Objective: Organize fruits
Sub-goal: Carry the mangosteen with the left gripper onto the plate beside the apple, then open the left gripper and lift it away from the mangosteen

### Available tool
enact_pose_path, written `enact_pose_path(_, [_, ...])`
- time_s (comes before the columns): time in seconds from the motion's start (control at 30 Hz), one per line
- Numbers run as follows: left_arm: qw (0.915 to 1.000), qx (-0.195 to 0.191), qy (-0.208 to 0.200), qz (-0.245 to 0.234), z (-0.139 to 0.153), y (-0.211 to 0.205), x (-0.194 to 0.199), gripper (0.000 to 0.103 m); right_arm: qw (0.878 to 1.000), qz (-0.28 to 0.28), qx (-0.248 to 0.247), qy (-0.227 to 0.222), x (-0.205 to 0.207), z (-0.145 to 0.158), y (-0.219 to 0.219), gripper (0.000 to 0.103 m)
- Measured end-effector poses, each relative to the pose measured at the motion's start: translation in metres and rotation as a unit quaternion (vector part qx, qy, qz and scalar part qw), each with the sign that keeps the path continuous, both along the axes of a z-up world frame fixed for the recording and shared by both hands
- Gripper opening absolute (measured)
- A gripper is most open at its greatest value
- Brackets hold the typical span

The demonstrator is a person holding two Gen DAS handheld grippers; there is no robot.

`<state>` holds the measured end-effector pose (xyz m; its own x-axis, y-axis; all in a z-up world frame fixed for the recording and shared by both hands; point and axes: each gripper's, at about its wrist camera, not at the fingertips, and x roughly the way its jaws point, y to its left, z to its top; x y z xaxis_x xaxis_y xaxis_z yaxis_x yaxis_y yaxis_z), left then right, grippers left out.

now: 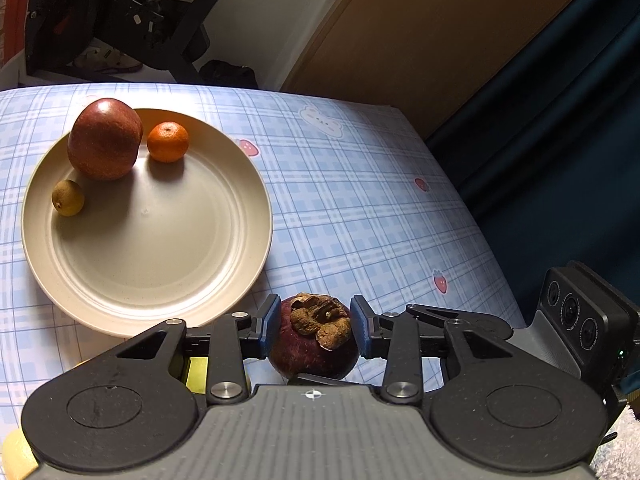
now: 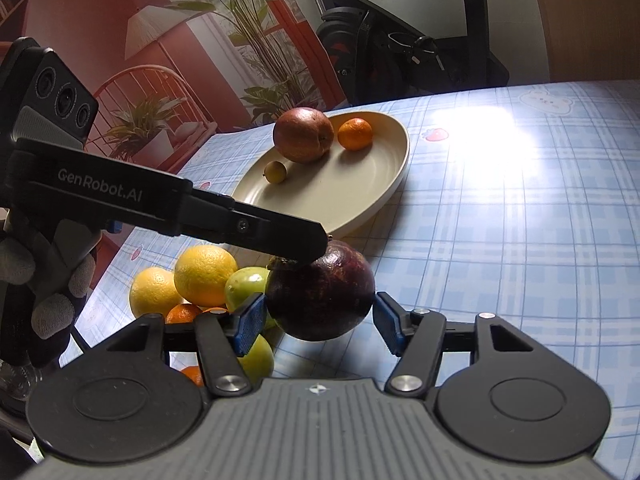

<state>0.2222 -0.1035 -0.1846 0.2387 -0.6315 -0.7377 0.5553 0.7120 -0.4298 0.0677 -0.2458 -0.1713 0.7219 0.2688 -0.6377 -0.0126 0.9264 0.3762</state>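
Behind the bench [image 2: 520,208] with its blue checked cloth stands a black exercise bike [image 2: 400,52], beside a red mural of plants [image 2: 248,32]. Sunlight falls on the cloth.

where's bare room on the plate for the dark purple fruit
The near and right half of the plate is bare. Its far left is crowded: the big red fruit, the small orange and the small brown fruit. The pile of lemons beside the purple fruit is tight.

A dark purple round mangosteen [image 2: 320,292] sits between the right gripper [image 2: 320,320] and its blue-padded fingers [image 2: 250,326], the left gripper [image 2: 308,242] touching its top. Behind, a beige round plate [image 2: 360,196] holds a reddish-brown apple [image 2: 303,135], a small orange mandarin [image 2: 355,133] and a small yellowish fruit [image 2: 275,171].
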Motion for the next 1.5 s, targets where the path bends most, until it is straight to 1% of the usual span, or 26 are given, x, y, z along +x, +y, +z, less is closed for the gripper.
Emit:
enact_pose_path(0.23, [0.9995,-0.019,-0.011,0.024,0.014,0.01,0.019,0.04,0.999,0.019,-0.026,-0.015,0.029,0.015,0.001,0.061])
enact_pose_path(0.43, [0.9985,-0.031,-0.008,0.044,0.019,0.012,0.043,0.038,0.998,0.03,-0.043,-0.023,0.063,0.017,-0.003,0.061])
enact_pose_path(0.53, [0.9981,-0.032,-0.015,0.051,0.022,0.01,0.057,0.038,0.997,0.037,-0.057,-0.025,0.083,0.018,-0.005,0.061])
enact_pose_path(0.63, [0.9975,-0.034,-0.011,0.061,0.019,0.01,0.074,0.038,0.996,0.045,-0.07,-0.022,0.104,0.014,-0.007,0.061])
enact_pose_path(0.9, [0.9973,-0.016,-0.015,0.071,0.013,0.007,0.106,0.038,0.993,0.063,-0.102,-0.016,0.143,0.001,-0.011,0.061])
enact_pose_path(1.0, [0.997,-0.016,-0.01,0.075,0.01,0.008,0.115,0.038,0.99,0.07,-0.119,-0.016,0.147,-0.004,-0.009,0.061])
enact_pose_path(1.17, [0.9977,-0.016,-0.008,0.065,0.008,0.004,0.117,0.038,0.987,0.079,-0.138,-0.012,0.15,-0.011,-0.009,0.061])
enact_pose_path(1.23, [0.9978,-0.008,-0.016,0.064,0.007,0.002,0.115,0.038,0.987,0.081,-0.142,-0.013,0.15,-0.011,-0.009,0.061])
enact_pose_path(1.37, [0.9976,-0.009,-0.015,0.067,0.009,0.004,0.113,0.038,0.985,0.076,-0.155,-0.005,0.15,-0.008,-0.005,0.061])
enact_pose_path(1.47, [0.997,-0.013,-0.029,0.071,0.017,0.006,0.107,0.038,0.986,0.07,-0.152,-0.006,0.143,-0.003,-0.004,0.067])
enact_pose_path(1.5, [0.9967,-0.015,-0.033,0.072,0.021,0.008,0.105,0.038,0.986,0.066,-0.151,-0.007,0.139,-0.001,-0.005,0.067])
